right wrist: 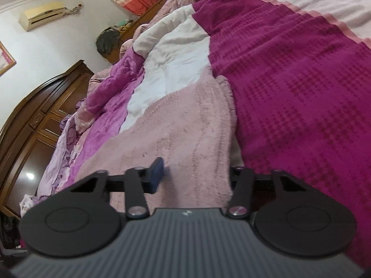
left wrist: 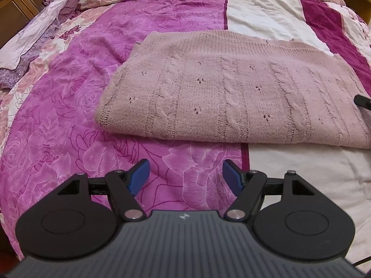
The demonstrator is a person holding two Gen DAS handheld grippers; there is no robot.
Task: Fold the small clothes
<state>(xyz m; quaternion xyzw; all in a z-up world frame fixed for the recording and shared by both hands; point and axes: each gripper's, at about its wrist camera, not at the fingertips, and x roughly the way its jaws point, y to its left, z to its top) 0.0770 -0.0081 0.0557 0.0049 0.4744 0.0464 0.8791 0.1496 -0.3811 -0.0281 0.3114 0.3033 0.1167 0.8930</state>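
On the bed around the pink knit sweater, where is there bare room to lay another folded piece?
Free: the magenta rose-print bedspread left of the pink knit sweater, and the white panel in front of it. Crowded: the sweater's right edge, where the right gripper sits, and the rumpled bedding at far left.

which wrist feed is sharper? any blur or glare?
Left wrist view: sharp, the knit sweater shows its cable stitches; strong fisheye bend at the bedspread edges. Right wrist view: soft and smeared across the sweater; one glare spot on the wooden cabinet.
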